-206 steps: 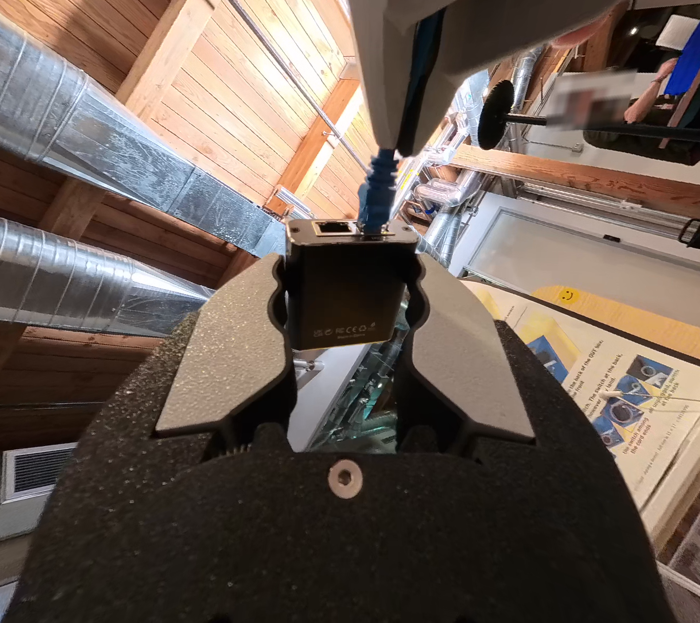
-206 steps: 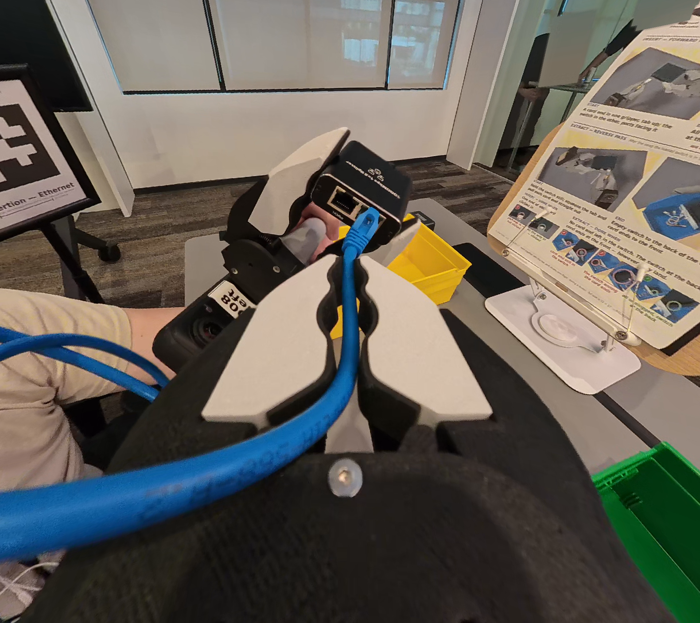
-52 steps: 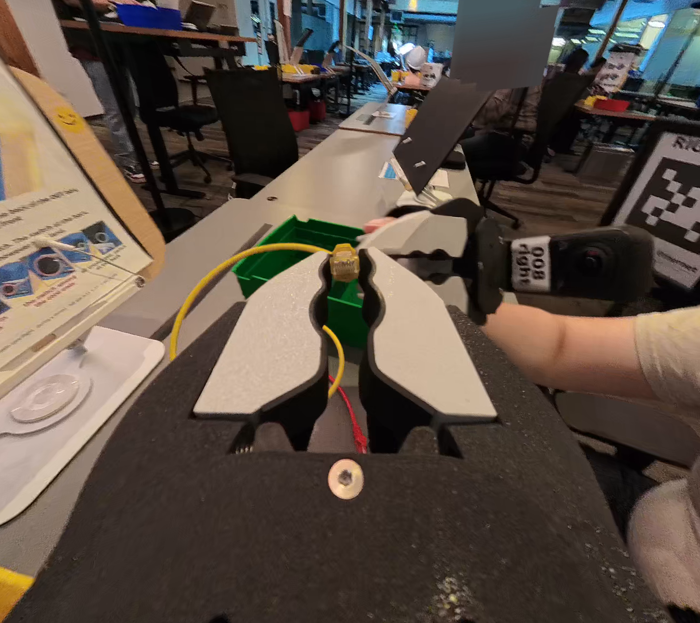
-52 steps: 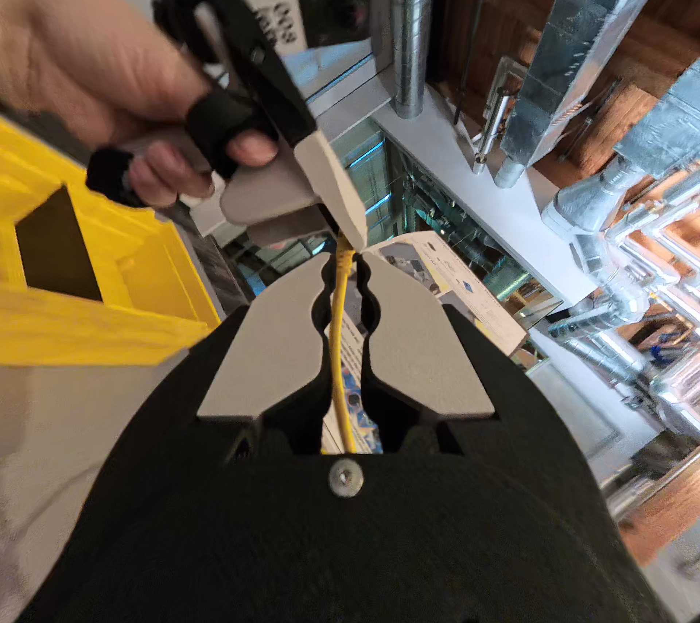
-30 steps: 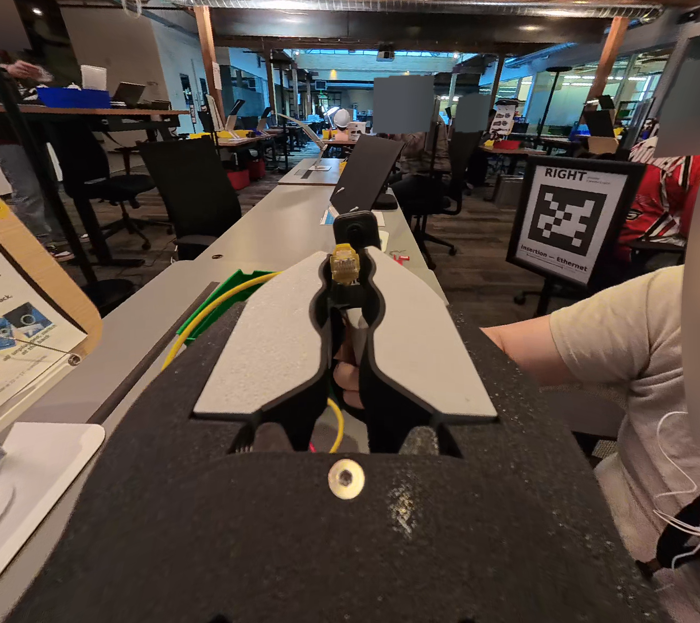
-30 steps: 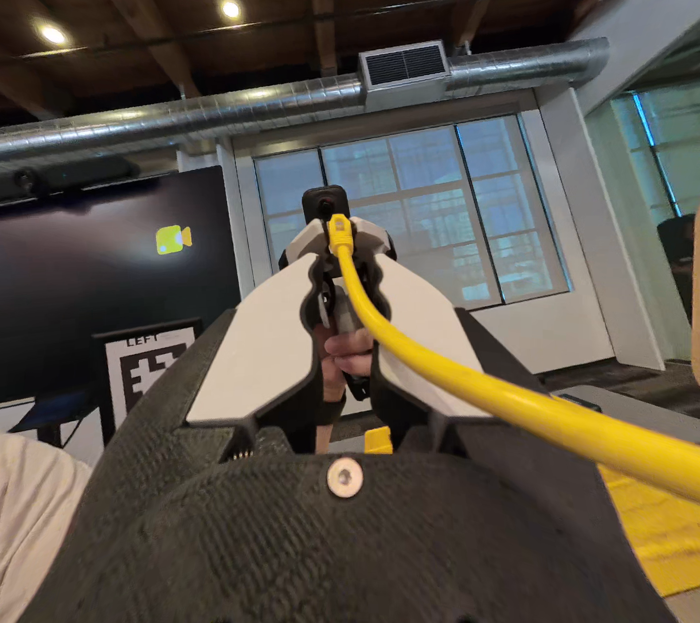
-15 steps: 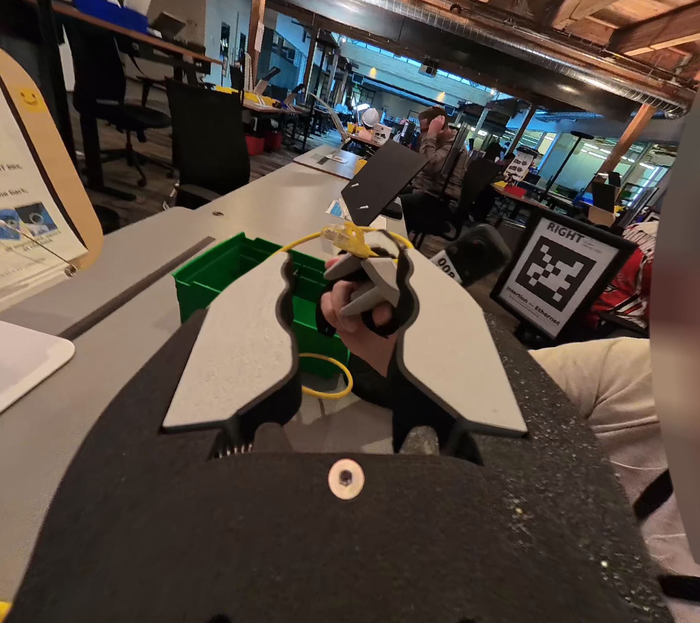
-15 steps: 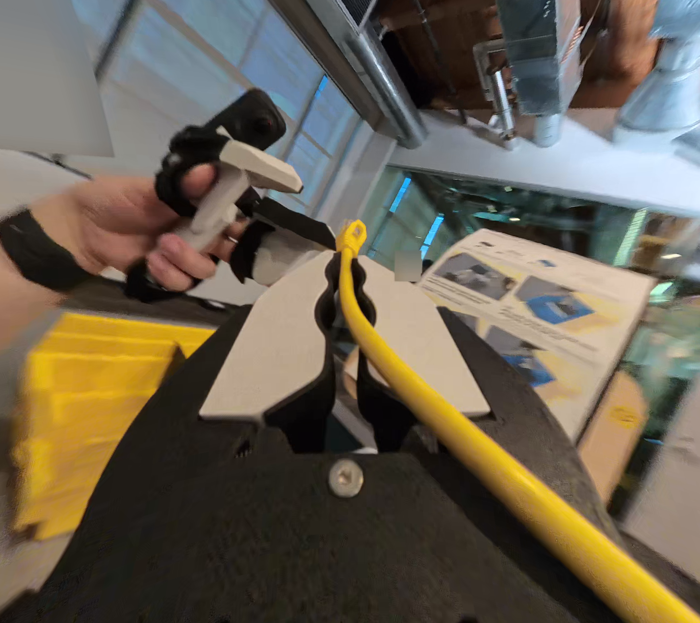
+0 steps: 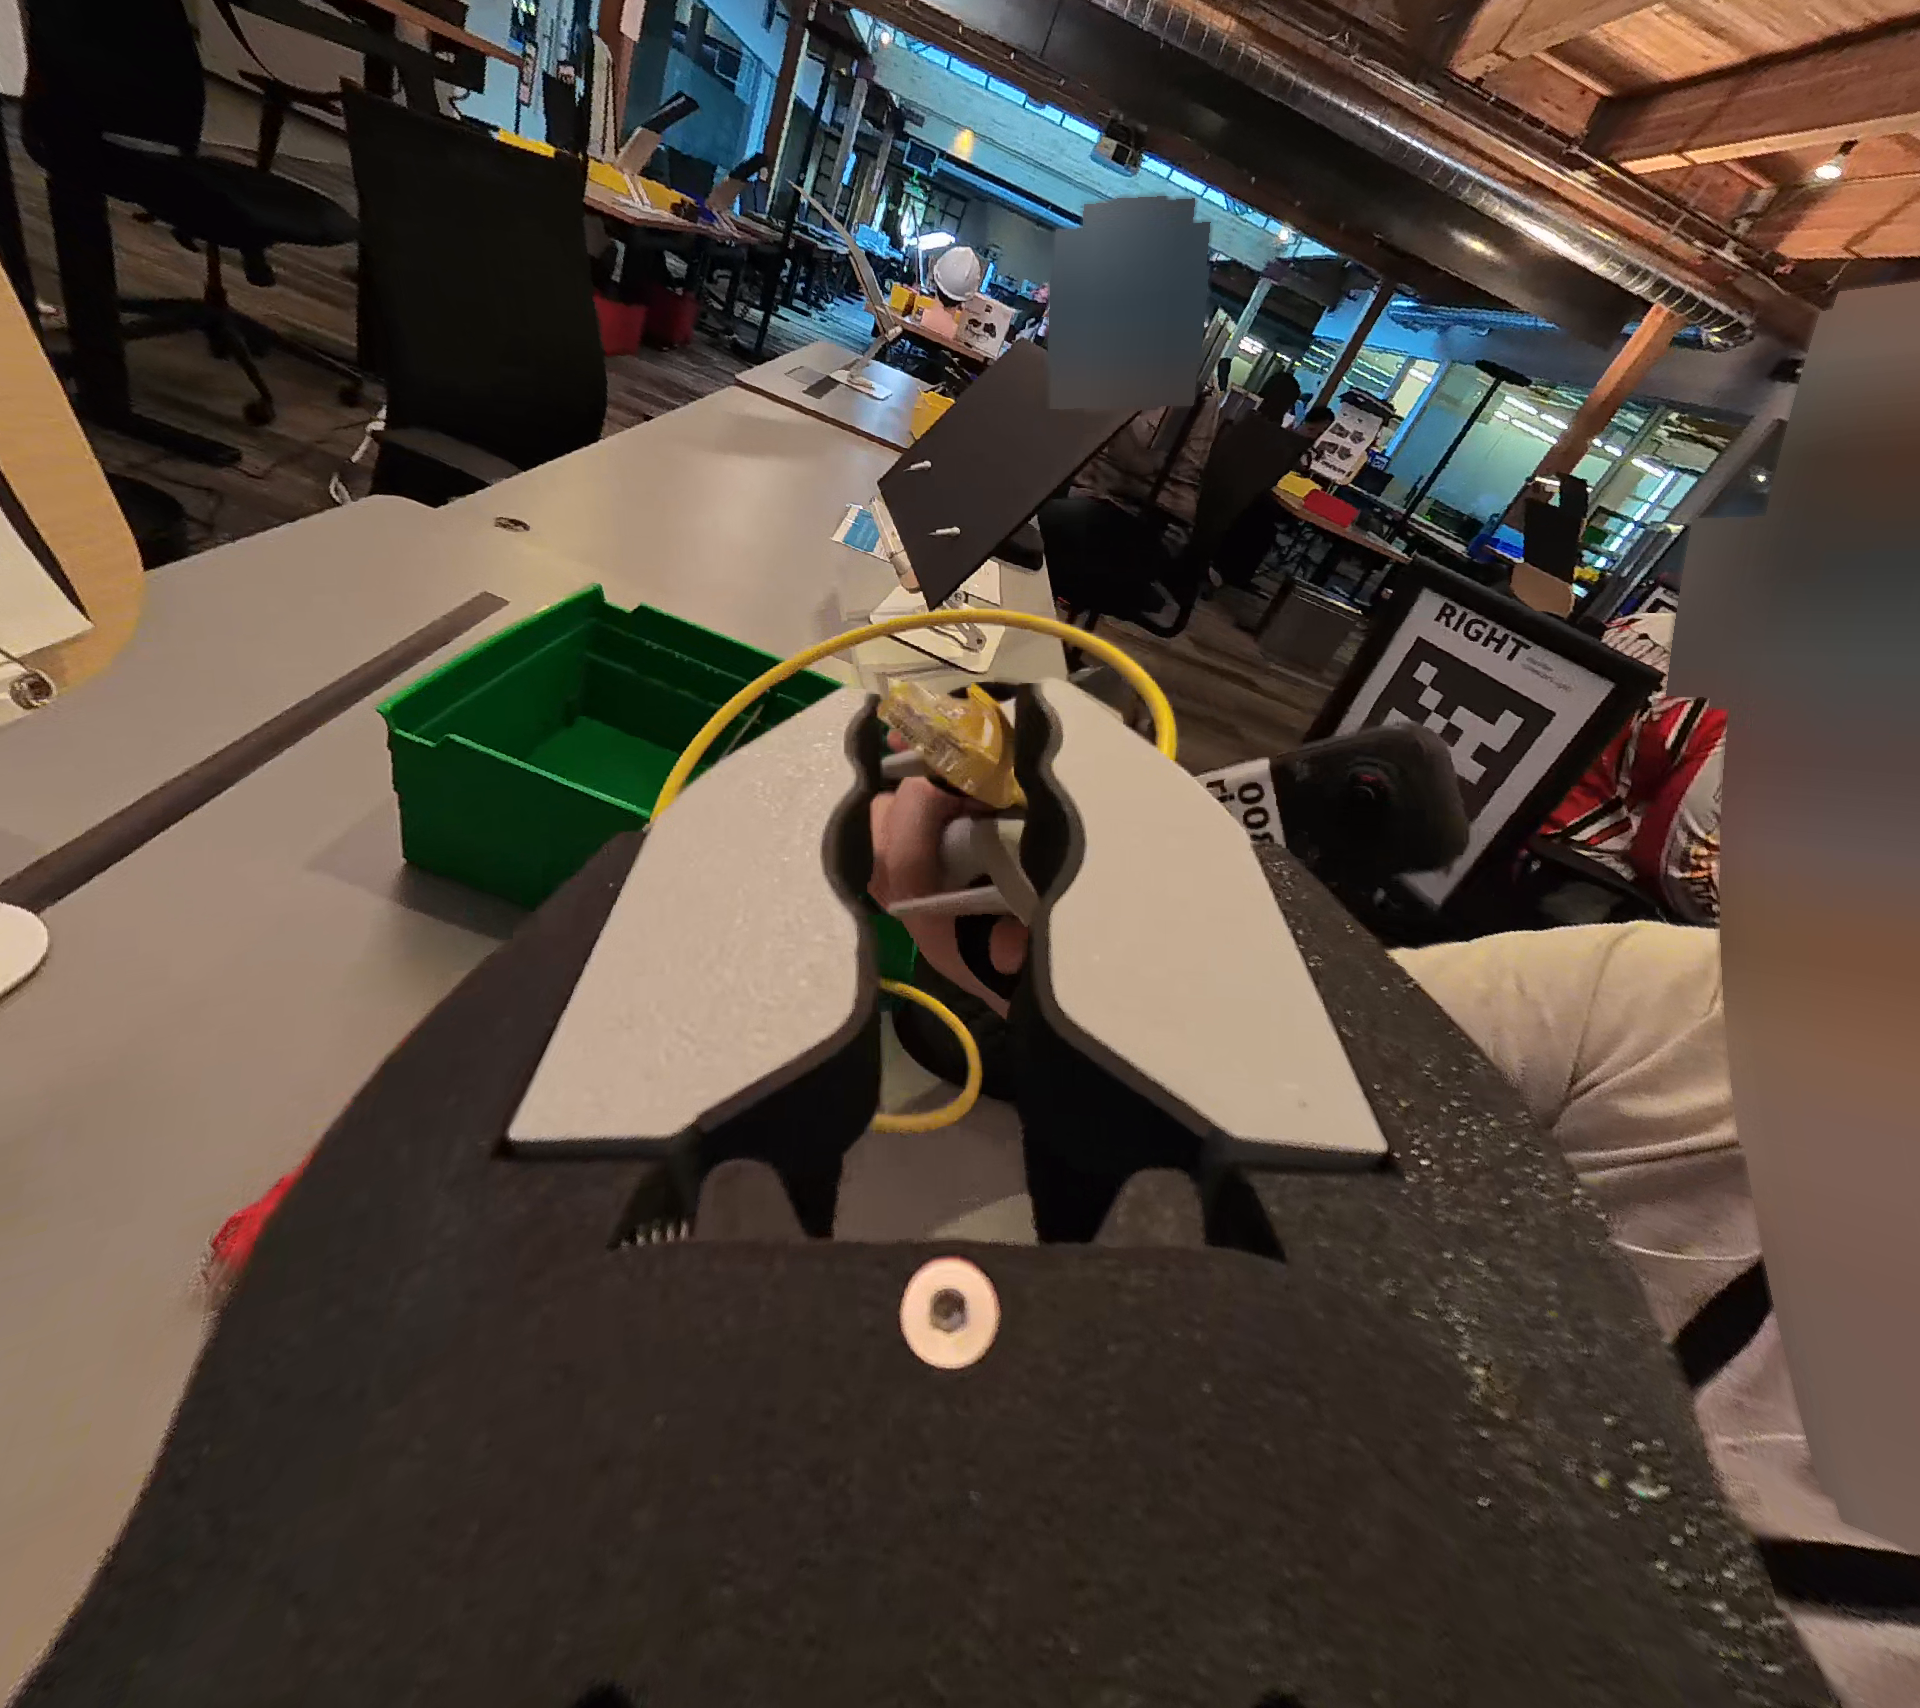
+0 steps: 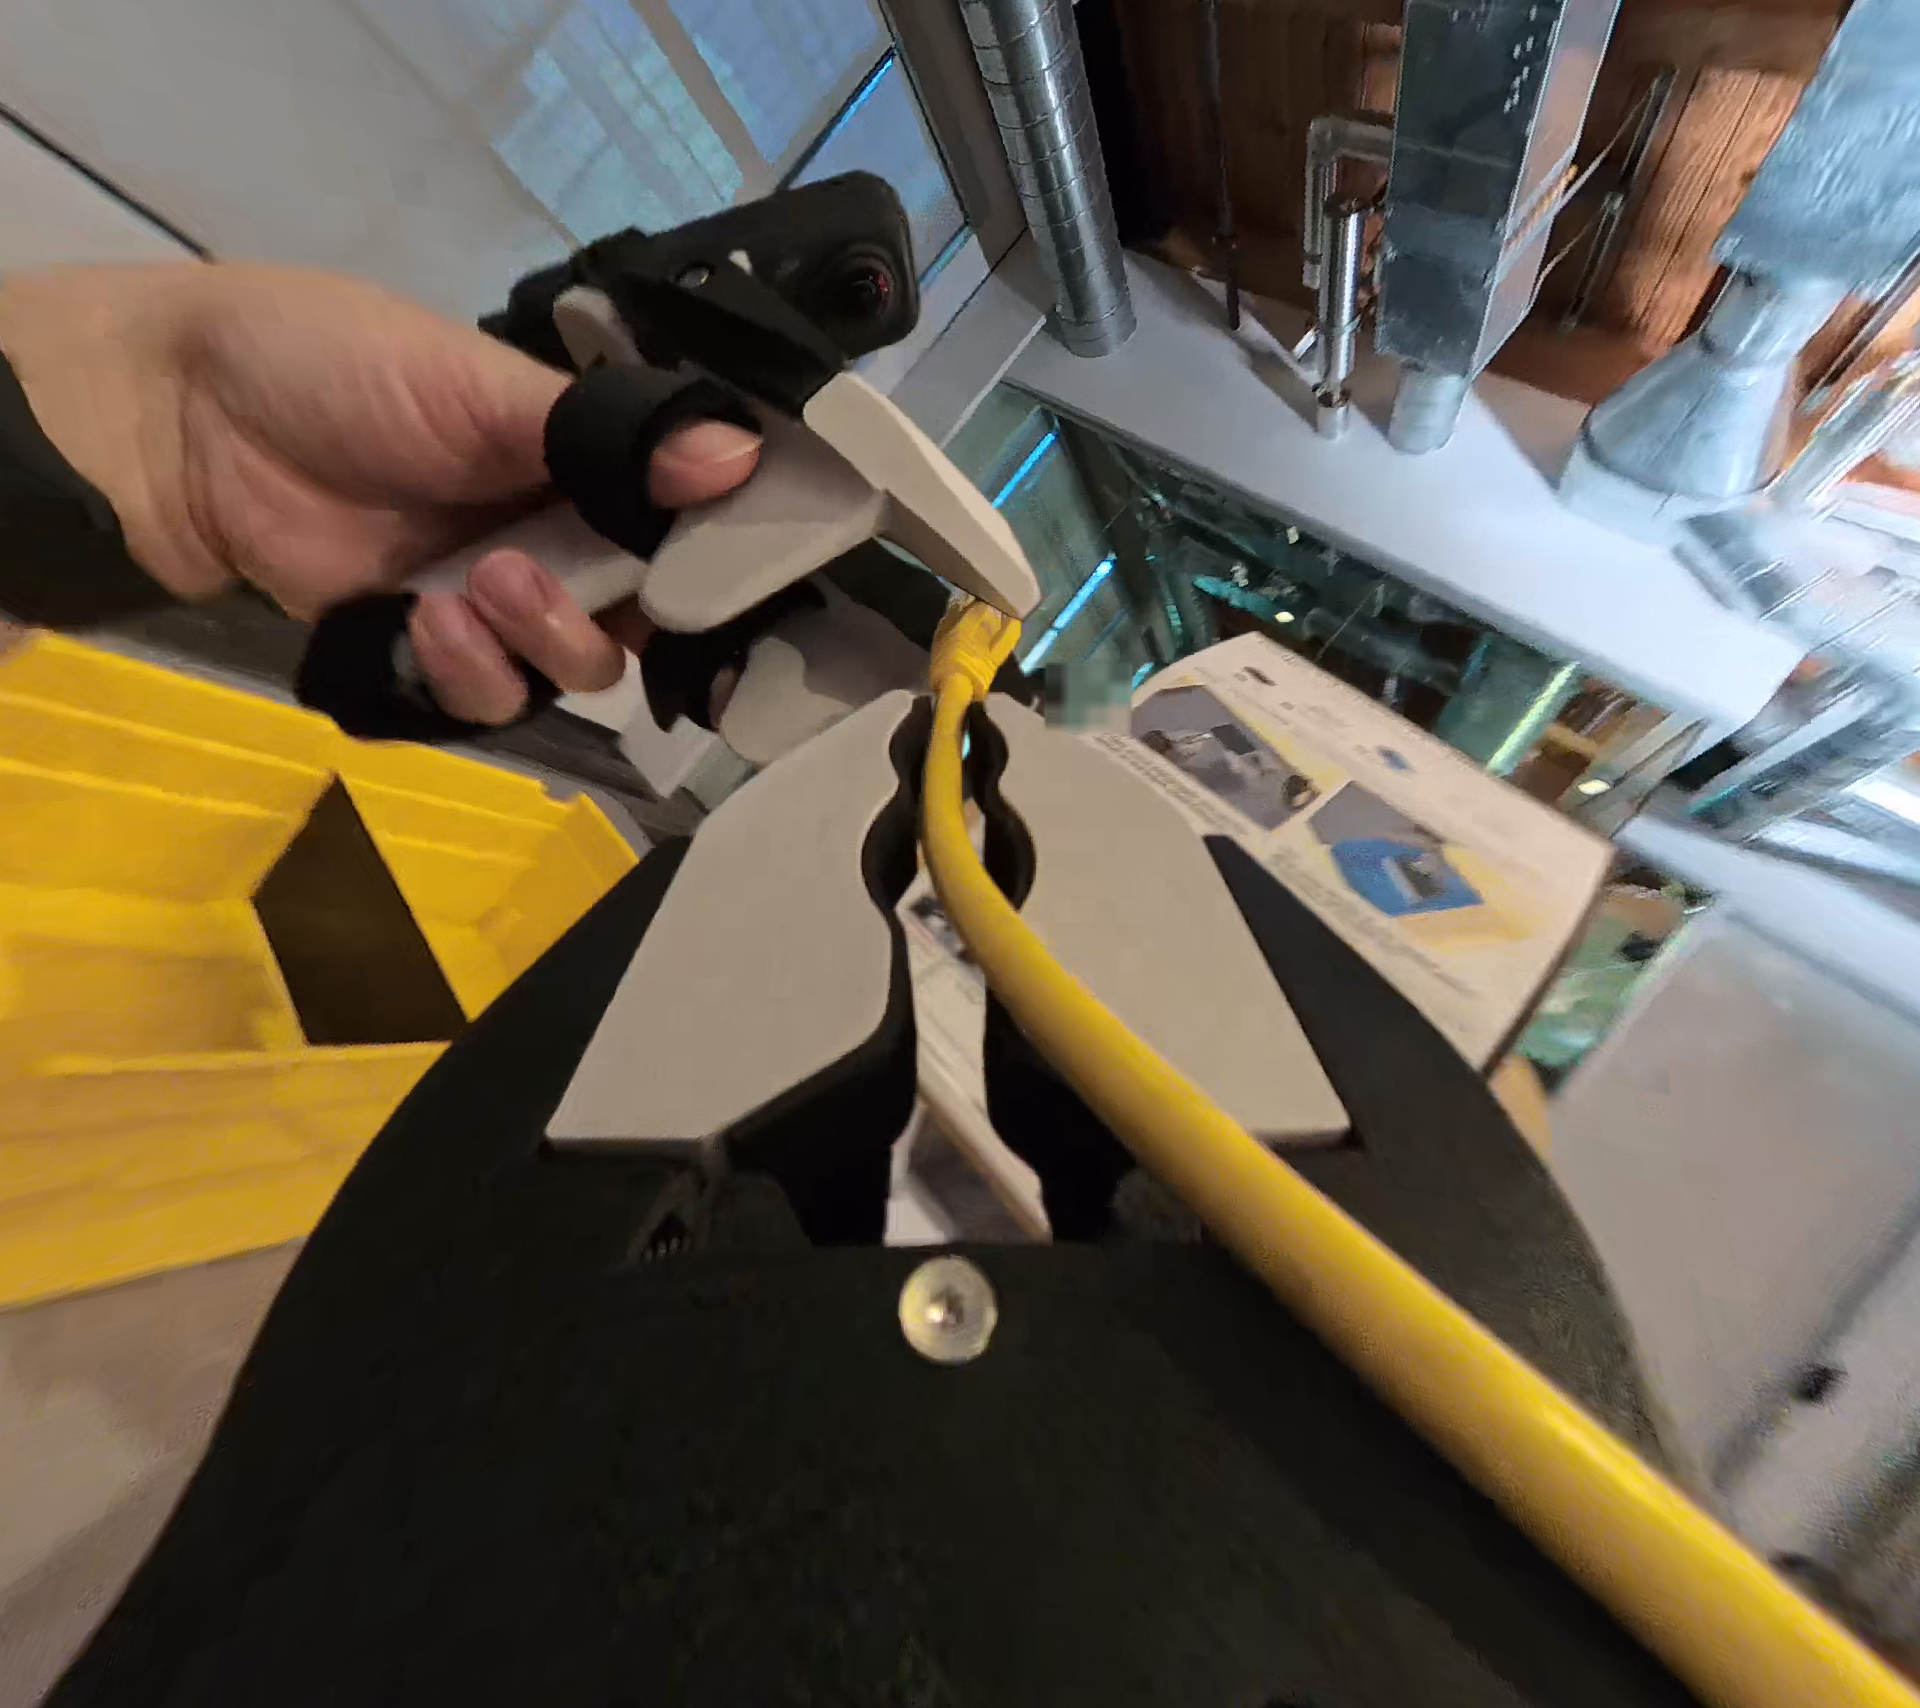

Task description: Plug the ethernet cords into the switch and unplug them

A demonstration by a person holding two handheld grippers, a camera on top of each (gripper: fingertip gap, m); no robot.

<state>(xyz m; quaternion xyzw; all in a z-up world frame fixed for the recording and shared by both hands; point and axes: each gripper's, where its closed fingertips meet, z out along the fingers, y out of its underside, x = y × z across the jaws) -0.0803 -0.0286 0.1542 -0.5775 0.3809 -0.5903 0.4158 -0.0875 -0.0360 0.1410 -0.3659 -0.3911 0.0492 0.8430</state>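
A yellow ethernet cord (image 10: pixel 1143 1035) runs through my right gripper (image 10: pixel 940 708), which is shut on it just behind its plug (image 10: pixel 971 635). My left gripper (image 9: pixel 945 702) has its jaws narrowed around that plug (image 9: pixel 940 739), which lies crosswise between the tips and touches both pads. In the right wrist view the left gripper (image 10: pixel 914 609) comes in from the left, its upper finger (image 10: pixel 914 505) resting on the plug's end. The cord loops (image 9: pixel 1039 630) behind the right gripper. The switch is not in view.
A green bin (image 9: pixel 499 723) stands on the grey table (image 9: pixel 208 983) ahead left. A yellow bin (image 10: pixel 156 879) sits at the left of the right wrist view. An instruction board (image 10: pixel 1351 827) stands behind. A red patch (image 9: pixel 249 1211) shows at the table's near edge. My left and right fingertips are right by each other.
Half a second ago my left gripper was wide open beside the plug; its jaws have now narrowed onto it. The right gripper has kept its hold on the yellow cord and turned.
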